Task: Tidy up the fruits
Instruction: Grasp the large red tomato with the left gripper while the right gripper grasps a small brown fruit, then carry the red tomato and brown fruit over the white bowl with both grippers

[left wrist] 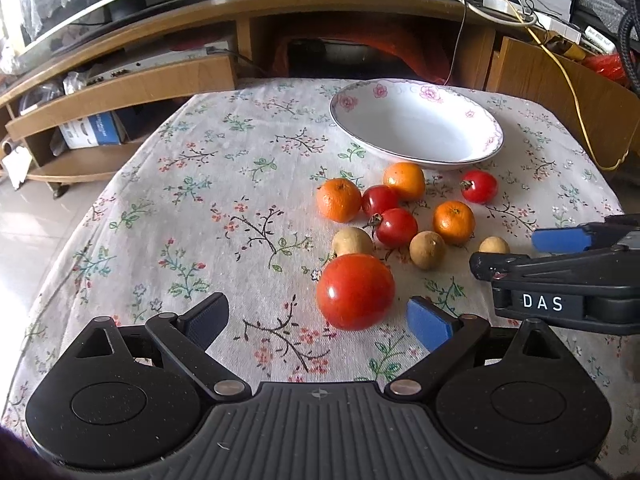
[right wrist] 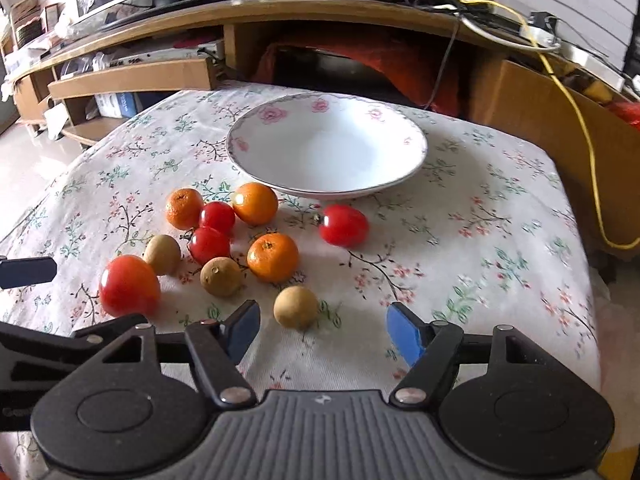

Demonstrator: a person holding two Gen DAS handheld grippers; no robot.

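Observation:
A white floral bowl [left wrist: 472, 118] [right wrist: 248, 140] stands empty at the far side of the flowered tablecloth. In front of it lie several loose fruits: three oranges [left wrist: 338, 199] [right wrist: 273, 257], small red tomatoes [left wrist: 396, 227] [right wrist: 344, 225], a large tomato [left wrist: 354, 291] [right wrist: 129, 285] and three brown longans [left wrist: 427, 249] [right wrist: 296, 306]. My left gripper [left wrist: 320, 322] is open and empty, the large tomato just beyond its fingertips. My right gripper [right wrist: 322, 334] is open and empty, a longan just ahead between its fingers; it also shows at the right edge of the left wrist view [left wrist: 560, 264].
A wooden TV stand [left wrist: 248, 12] with shelves, cables and a cardboard box [right wrist: 532, 92] rises right behind the table. The tiled floor [left wrist: 36, 232] drops off at the left. Bare tablecloth [left wrist: 192, 216] lies left of the fruits and at the right [right wrist: 500, 248].

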